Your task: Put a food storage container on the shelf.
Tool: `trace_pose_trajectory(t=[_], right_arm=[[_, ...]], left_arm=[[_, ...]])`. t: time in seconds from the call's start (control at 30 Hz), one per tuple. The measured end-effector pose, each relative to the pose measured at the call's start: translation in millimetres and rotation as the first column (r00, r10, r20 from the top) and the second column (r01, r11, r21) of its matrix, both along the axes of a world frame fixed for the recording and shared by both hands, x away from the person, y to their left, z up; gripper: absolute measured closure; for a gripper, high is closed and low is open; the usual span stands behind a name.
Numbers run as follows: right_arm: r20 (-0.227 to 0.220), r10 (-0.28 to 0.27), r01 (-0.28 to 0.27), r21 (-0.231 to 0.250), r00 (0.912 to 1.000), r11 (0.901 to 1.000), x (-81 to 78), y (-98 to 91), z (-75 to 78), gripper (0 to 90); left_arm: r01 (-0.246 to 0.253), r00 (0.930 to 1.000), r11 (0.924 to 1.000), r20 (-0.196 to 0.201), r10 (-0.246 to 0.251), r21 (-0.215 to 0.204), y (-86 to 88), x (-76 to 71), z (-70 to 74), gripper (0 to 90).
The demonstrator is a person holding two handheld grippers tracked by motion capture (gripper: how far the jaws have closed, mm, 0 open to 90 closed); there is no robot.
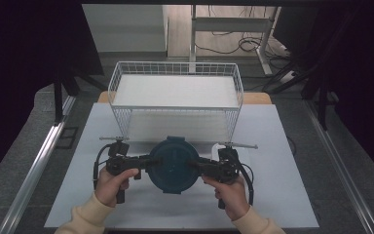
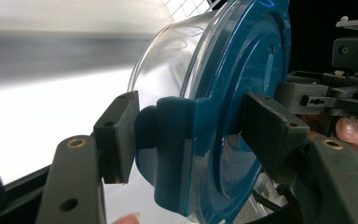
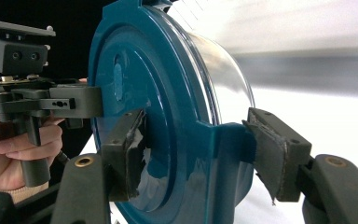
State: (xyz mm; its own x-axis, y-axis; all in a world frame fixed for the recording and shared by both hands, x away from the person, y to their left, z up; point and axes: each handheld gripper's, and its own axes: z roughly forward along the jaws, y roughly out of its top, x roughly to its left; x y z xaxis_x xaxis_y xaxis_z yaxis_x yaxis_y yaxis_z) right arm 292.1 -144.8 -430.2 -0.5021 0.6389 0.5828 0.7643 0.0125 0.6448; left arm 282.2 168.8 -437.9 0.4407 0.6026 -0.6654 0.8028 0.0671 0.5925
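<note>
Above table, both grippers point(image 1: 148, 162) point(image 1: 199, 165) level, inward.

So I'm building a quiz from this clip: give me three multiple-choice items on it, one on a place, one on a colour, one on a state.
1. Where is the wire basket?
A. Behind the container
B. Under it
C. To its left

2. What colour is the lid?
A. Red
B. Dark teal-blue
C. White

3. How is the container held?
A. By one gripper
B. By a bare hand
C. By both grippers on opposite side tabs

Answers:
1 A, the basket stands farther up the table in the high view.
2 B, so it looks in every view.
3 C, the left gripper and right gripper each clamp a tab.
</note>
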Motion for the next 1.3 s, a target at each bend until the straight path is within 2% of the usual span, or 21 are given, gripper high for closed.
trace_pose_trajectory(t=[0.03,0.1,0.3,0.5,0.7,0.97,1.13,1.3], right_arm=[[0.000,0.000,0.000,0.000,1.0000,1.0000,0.0,0.0,0.0,39.1],[0.016,0.008,-0.007,-0.011,0.9998,0.9999,3.9,1.0,10.7,39.1],[0.048,0.016,-0.015,-0.029,0.9987,0.9995,9.7,2.3,28.7,39.0],[0.061,0.022,-0.020,-0.027,0.9979,0.9994,17.9,5.1,38.2,38.8],[0.074,0.024,-0.021,-0.031,0.9970,0.9993,23.9,7.4,46.1,38.8],[0.100,0.030,-0.026,-0.042,0.9945,0.9988,31.5,10.8,63.1,38.7],[0.111,0.033,-0.027,-0.047,0.9933,0.9985,35.4,10.7,69.7,38.7],[0.122,0.036,-0.030,-0.053,0.9919,0.9982,38.8,8.7,77.5,38.7]], left_arm=[[0.000,1.0000,1.0000,0.000,0.000,0.000,0.0,0.0,0.0,38.3],[-0.003,0.9998,1.0000,0.017,0.003,-0.007,0.5,2.4,8.8,38.3],[-0.006,0.9991,0.9998,0.043,0.007,-0.019,1.6,8.2,20.9,38.2],[-0.014,0.9977,0.9999,0.067,0.014,-0.005,3.1,14.5,33.1,38.1],[-0.019,0.9974,0.9997,0.069,0.020,-0.015,5.2,20.0,38.9,38.1],[-0.022,0.9949,0.9995,0.098,0.024,-0.024,8.0,26.2,52.4,38.1],[-0.025,0.9945,0.9992,0.102,0.028,-0.030,7.6,28.9,56.0,38.1],[-0.021,0.9938,0.9994,0.109,0.024,-0.029,5.2,33.7,65.5,38.1]])
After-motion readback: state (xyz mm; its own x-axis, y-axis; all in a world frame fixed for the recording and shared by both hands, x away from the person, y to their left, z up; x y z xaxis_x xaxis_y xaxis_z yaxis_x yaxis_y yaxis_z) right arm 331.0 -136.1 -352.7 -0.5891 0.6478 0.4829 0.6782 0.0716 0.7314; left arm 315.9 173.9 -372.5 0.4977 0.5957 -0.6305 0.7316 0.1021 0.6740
